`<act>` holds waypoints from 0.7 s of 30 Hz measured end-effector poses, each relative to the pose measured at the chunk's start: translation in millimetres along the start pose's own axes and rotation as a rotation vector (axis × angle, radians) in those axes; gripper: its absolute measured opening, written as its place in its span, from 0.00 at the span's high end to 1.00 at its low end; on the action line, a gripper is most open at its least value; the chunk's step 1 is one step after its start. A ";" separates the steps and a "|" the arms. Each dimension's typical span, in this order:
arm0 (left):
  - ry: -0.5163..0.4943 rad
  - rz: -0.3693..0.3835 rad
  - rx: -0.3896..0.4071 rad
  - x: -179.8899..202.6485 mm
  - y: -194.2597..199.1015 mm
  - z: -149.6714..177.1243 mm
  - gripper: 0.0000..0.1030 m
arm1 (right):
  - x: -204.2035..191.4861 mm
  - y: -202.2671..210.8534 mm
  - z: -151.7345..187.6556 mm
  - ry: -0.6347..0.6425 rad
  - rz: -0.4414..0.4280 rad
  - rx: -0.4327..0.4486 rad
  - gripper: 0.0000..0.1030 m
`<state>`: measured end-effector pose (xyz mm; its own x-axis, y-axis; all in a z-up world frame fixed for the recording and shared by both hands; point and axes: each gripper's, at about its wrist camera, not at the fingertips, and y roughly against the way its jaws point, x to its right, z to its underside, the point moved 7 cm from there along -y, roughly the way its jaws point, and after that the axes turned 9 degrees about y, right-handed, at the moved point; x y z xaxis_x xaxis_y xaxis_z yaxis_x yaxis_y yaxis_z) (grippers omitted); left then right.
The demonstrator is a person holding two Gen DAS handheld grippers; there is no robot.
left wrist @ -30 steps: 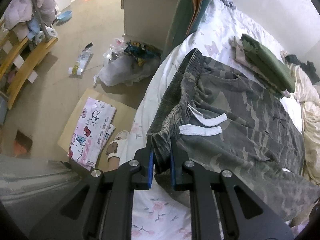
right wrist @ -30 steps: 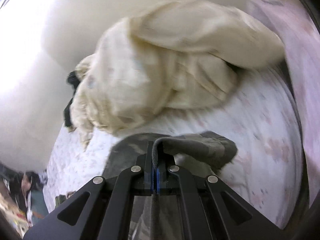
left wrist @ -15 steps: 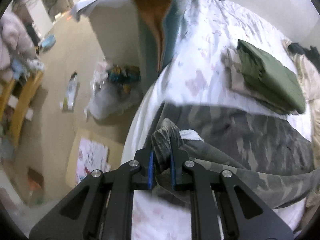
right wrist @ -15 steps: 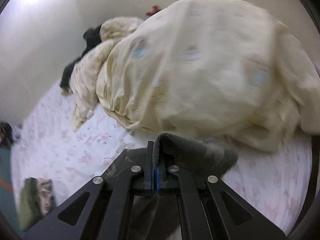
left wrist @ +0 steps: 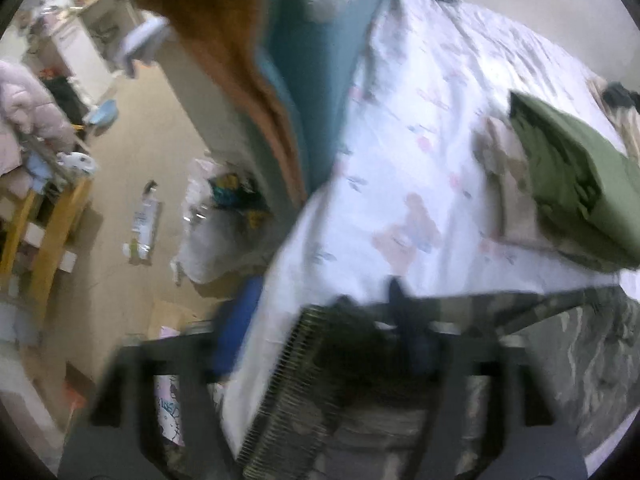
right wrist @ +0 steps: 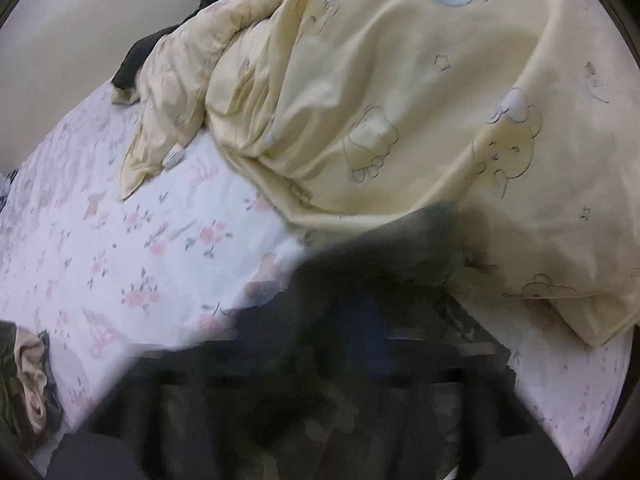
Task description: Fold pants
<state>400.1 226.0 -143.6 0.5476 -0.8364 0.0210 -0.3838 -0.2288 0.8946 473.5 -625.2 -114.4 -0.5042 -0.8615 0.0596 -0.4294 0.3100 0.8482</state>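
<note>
Left tongs point(left wrist: 320, 340) spread, pants point(left wrist: 580, 360), floor point(left wrist: 132, 168); right tongs point(right wrist: 352, 320) blurred, duvet point(right wrist: 400, 100).

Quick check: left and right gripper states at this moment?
Left gripper: open, camo pants waistband lying between its jaws.
Right gripper: too blurred to tell; dark pants fabric bunched at its tip.

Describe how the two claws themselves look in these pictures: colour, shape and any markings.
Both are blurred. The left claw is a dark grey or black flat frame with angular struts, and a blue pad lines its finger. The right claw shows the same dark frame with a patch of blue between the fingers. No cables, markings or sleeves can be made out.
</note>
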 end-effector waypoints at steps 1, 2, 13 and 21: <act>0.018 -0.006 0.055 -6.4 8.9 -1.4 0.24 | 1.1 3.7 0.4 0.003 0.011 0.013 0.20; 0.023 -0.010 0.096 -10.2 16.6 -1.5 0.24 | 2.1 10.7 1.7 0.009 0.010 0.033 0.20; -0.509 -0.041 0.270 80.1 34.0 107.2 0.19 | -194.5 70.5 154.3 0.556 -0.473 -0.007 0.35; -0.366 -0.123 0.025 81.7 -50.0 84.5 0.19 | -285.2 33.4 232.6 0.682 -0.423 -0.050 0.56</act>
<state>401.2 127.0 -224.3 0.2903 -0.9236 -0.2503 -0.3523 -0.3464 0.8694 428.7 -275.6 -225.4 0.2699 -0.9626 0.0222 -0.4394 -0.1026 0.8924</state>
